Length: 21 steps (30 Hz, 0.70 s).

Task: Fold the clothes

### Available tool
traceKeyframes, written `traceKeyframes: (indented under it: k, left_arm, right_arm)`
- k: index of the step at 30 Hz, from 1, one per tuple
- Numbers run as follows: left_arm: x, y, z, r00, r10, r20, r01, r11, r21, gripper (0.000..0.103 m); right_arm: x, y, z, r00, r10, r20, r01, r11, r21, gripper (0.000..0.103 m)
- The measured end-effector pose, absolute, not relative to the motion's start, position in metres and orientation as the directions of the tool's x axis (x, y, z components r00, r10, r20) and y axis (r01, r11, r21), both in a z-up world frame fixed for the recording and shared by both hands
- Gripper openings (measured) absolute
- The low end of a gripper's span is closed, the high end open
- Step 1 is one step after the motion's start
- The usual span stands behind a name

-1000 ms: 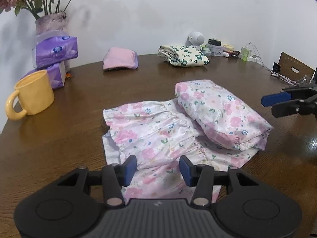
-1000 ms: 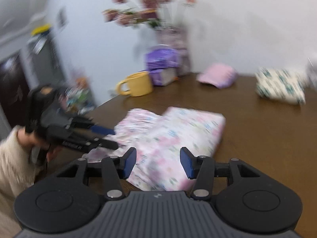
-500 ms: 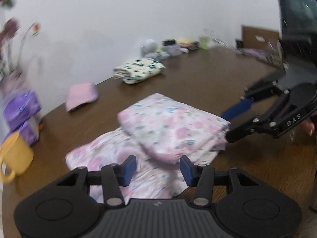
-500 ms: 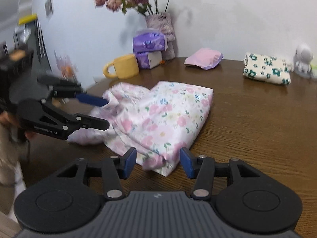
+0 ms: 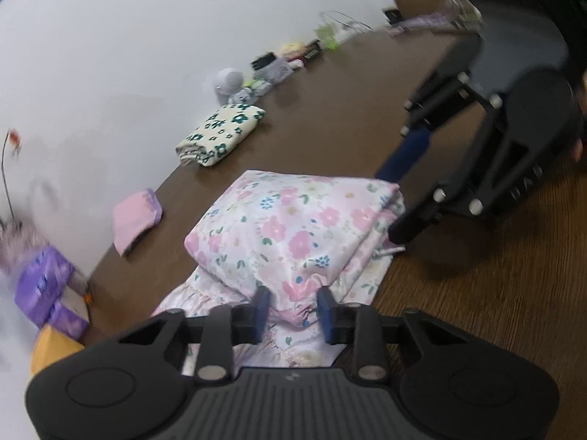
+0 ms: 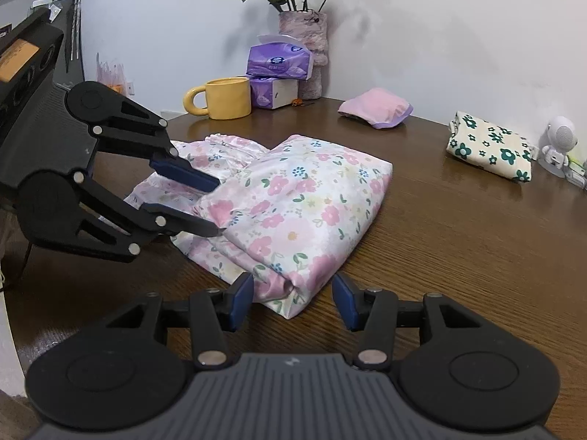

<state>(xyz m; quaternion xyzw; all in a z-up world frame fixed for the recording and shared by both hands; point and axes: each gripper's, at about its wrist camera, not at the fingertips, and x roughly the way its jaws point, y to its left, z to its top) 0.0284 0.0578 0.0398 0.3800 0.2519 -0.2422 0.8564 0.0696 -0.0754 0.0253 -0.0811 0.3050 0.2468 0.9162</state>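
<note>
Left gripper: jaws closing, a fold of the pink floral garment bunched between the pads. Right gripper: jaws at medium width, nothing clamped, corner of the garment lying between the fingertips on the table. Garment folded over, directly ahead of both grippers.

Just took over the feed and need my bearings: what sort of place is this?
Most likely a room in a home. A brown wooden table stands against a white wall, holding a furry pink vase of dried flowers, purple tissue packs, a yellow ceramic mug and folded clothes.
</note>
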Motion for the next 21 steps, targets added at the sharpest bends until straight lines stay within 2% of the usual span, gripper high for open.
traceKeyframes:
  k: [4, 5, 7, 16, 17, 19, 21]
  left_arm:
    - [0.022, 0.056, 0.039, 0.793, -0.212, -0.572, 0.566, 0.604, 0.561, 0.007]
    - [0.022, 0.059, 0.041, 0.804, -0.218, -0.554, 0.552, 0.621, 0.556, 0.008]
    - [0.019, 0.061, 0.043, 0.818, -0.212, -0.535, 0.531, 0.638, 0.558, 0.017]
    - [0.008, 0.043, 0.032, 0.821, -0.182, -0.541, 0.555, 0.477, 0.681, 0.018]
    - [0.009, 0.042, 0.029, 0.820, -0.172, -0.546, 0.556, 0.463, 0.690, 0.017]
    - [0.012, 0.039, 0.025, 0.815, -0.156, -0.558, 0.563, 0.440, 0.700, 0.006]
    - [0.010, 0.038, 0.021, 0.816, -0.151, -0.558, 0.562, 0.430, 0.707, 0.004]
  right_arm:
    - [0.069, -0.073, 0.024, 0.695, 0.393, -0.601, -0.501, 0.865, -0.013, 0.049]
    - [0.069, -0.072, 0.024, 0.696, 0.391, -0.603, -0.500, 0.866, -0.015, 0.049]
    - [0.069, -0.071, 0.023, 0.695, 0.388, -0.606, -0.499, 0.866, -0.018, 0.049]
    - [0.067, -0.067, 0.024, 0.699, 0.380, -0.606, -0.500, 0.866, -0.034, 0.049]
    - [0.067, -0.066, 0.024, 0.700, 0.377, -0.607, -0.499, 0.866, -0.037, 0.049]
    - [0.066, -0.066, 0.024, 0.702, 0.373, -0.607, -0.497, 0.867, -0.042, 0.049]
    - [0.066, -0.065, 0.024, 0.704, 0.368, -0.608, -0.496, 0.867, -0.051, 0.049]
